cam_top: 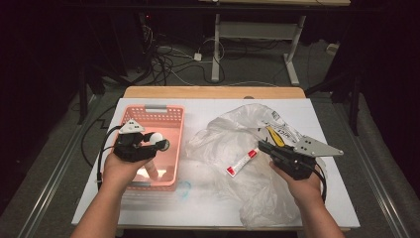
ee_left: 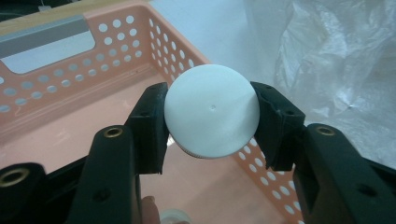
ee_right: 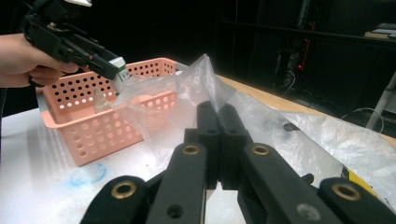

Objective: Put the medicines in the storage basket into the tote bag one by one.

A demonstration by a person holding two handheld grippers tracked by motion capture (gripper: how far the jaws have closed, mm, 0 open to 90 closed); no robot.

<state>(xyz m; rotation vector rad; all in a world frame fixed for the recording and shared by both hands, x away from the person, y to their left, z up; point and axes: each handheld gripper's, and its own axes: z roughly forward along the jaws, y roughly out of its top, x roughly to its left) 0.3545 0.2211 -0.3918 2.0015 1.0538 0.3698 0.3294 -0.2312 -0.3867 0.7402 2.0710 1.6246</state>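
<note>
Pink plastic basket [cam_top: 171, 116] with round holes sits near the left edge of the white tabletop [cam_top: 208, 106], and the left gripper [cam_top: 157, 144] hangs over it. Its jaws are clenched on the round white cap [ee_left: 212, 116] of a small bottle, and the cap sits between the two black pads, touching both. From the right gripper view the bottle looks tilted, with a green and white label [ee_right: 122, 70] near the jaws. The big clear crinkly plastic bag [cam_top: 237, 134] lies spread on the right half of the tabletop, with a red and white tube [cam_top: 241, 162] inside it. The right gripper [cam_top: 262, 145] has its jaws squeezed together on a fold of that bag, holding it up. I think the bottle could slip, because the cap is smooth and round and the pads only touch its sides. If it drops from this high, it may bounce off the basket rim and roll away. The thin bag could tear if pulled hard.
</note>
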